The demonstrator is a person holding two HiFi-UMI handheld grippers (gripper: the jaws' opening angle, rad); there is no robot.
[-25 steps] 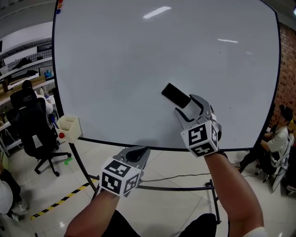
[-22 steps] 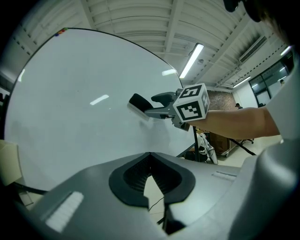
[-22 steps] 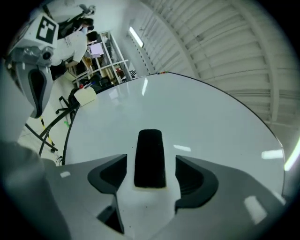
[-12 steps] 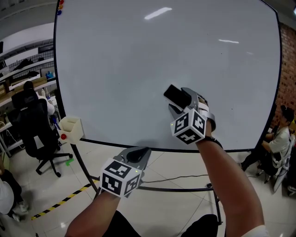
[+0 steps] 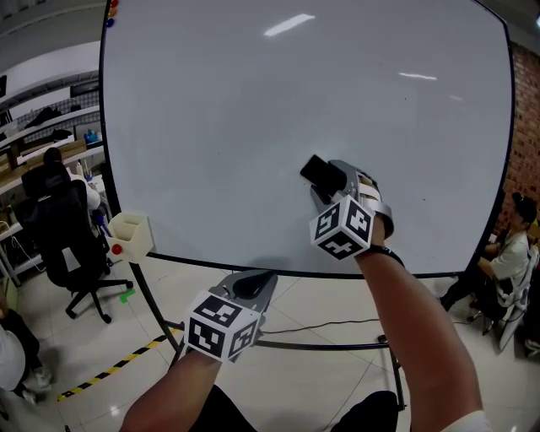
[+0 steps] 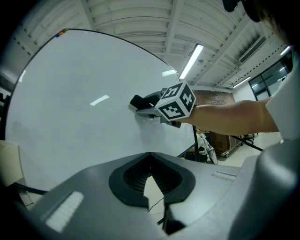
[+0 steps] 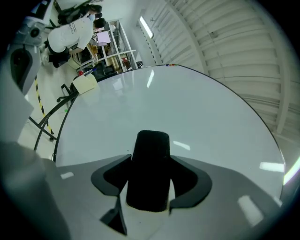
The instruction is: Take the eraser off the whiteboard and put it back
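- The right gripper [image 5: 331, 184] is clenched on the black eraser [image 7: 149, 168]. Its jaws have just been closing, and the pads sit against the eraser's two long sides.
- The eraser is at the face of the whiteboard [image 5: 253, 118], in its lower half, right of the middle and above the bottom edge. It is tilted, with its free end pointing up and to the left. Whether it touches the board I cannot tell.
- The left gripper [image 5: 253, 283] is below the whiteboard's bottom edge, well apart from the eraser. Its jaws are closed together with nothing between them.
- A cream box [image 5: 128, 233] hangs at the whiteboard's lower left corner, with a small red thing [image 5: 116, 249] just beside it.
- Coloured magnets [image 5: 109, 8] sit at the board's upper left corner.
- A black office chair [image 5: 63, 245] stands on the floor to the left of the board.
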